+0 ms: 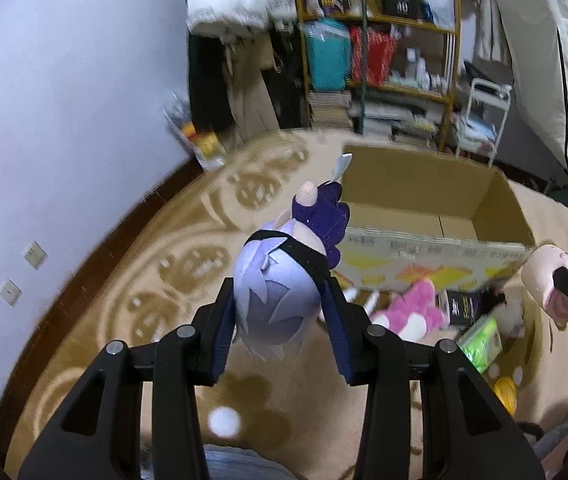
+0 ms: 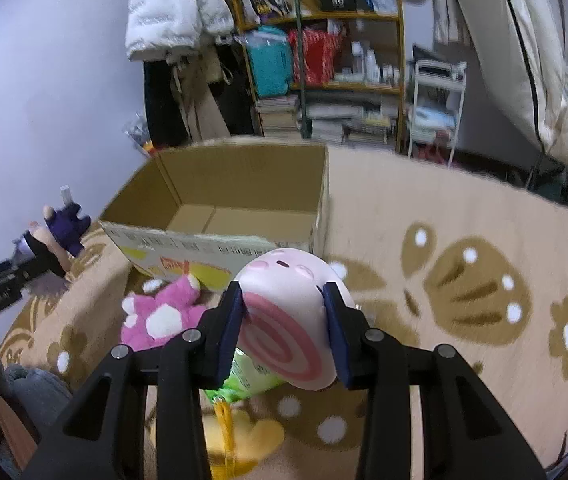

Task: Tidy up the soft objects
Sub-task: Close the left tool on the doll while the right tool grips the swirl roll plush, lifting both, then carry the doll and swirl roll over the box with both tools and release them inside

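Note:
My left gripper point(image 1: 280, 300) is shut on a plush doll point(image 1: 280, 280) with lilac hair and a purple dress, held above the carpet left of an open cardboard box point(image 1: 424, 196). My right gripper point(image 2: 286, 308) is shut on a pink swirl-roll squishy toy point(image 2: 292, 312), held in front of the box point(image 2: 244, 184). The doll also shows at the left of the right wrist view point(image 2: 60, 228), and the roll toy at the right of the left wrist view point(image 1: 548, 280). A pink and white plush point(image 2: 160, 312) lies on the carpet against the box front.
A green packet point(image 2: 252, 380) and a yellow plush point(image 2: 244, 436) lie on the carpet under my right gripper. A cluttered shelf point(image 2: 324, 60), a white rack point(image 2: 436, 100) and hanging jackets stand behind the box. A black item point(image 1: 460, 308) lies by the pink plush.

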The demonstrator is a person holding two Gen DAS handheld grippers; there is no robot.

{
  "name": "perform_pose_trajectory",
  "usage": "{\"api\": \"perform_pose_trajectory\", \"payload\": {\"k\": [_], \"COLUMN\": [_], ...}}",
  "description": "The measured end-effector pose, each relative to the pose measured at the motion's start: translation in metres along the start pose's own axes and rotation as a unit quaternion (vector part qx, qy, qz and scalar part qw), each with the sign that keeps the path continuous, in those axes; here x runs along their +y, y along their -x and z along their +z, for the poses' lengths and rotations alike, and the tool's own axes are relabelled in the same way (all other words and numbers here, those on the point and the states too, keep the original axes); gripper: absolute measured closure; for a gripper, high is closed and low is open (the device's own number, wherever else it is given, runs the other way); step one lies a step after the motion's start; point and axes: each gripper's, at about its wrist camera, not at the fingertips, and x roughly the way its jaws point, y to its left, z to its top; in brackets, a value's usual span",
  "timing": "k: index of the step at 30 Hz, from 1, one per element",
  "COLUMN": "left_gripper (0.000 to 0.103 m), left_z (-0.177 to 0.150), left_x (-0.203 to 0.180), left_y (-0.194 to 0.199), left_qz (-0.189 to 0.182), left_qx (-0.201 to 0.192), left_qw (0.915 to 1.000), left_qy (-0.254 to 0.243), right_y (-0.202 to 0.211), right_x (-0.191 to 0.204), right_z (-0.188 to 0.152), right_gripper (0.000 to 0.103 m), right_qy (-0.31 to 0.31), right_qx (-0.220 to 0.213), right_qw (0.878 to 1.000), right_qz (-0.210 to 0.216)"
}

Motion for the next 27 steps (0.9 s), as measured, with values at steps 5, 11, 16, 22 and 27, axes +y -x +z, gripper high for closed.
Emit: {"api": "perform_pose_trajectory", "payload": {"k": [5, 11, 16, 22, 27], "left_gripper": [0.062, 0.062, 0.062, 0.062, 0.062], "left_z": [0.011, 0.023, 0.03, 0.045, 0.064], "left_x": [0.001, 0.001, -0.001, -0.004, -0.012], "left_y": [0.037, 0.08, 0.109, 0.131, 0.133], "left_qz": [0.013, 0.01, 0.011, 0.002, -0.008], "left_qx": [-0.046, -0.088, -0.117, -0.141, -0.158], "left_qw": [0.9988, 0.9959, 0.9926, 0.9897, 0.987], "left_qy": [-0.013, -0.021, -0.031, -0.027, -0.027], "right_y": [0.021, 0.045, 0.063, 0.082, 0.094], "right_x": [0.007, 0.011, 0.011, 0.016, 0.023], "right_z": [0.004, 0.011, 0.018, 0.032, 0.05], "right_gripper": [0.061, 0.061, 0.061, 0.061, 0.061], "right_qy": [0.012, 0.019, 0.013, 0.014, 0.021], "right_qx": [-0.039, -0.07, -0.095, -0.119, -0.142], "right_qw": [0.999, 0.997, 0.995, 0.993, 0.99], "right_qz": [0.005, 0.005, 0.008, 0.007, 0.014]}}
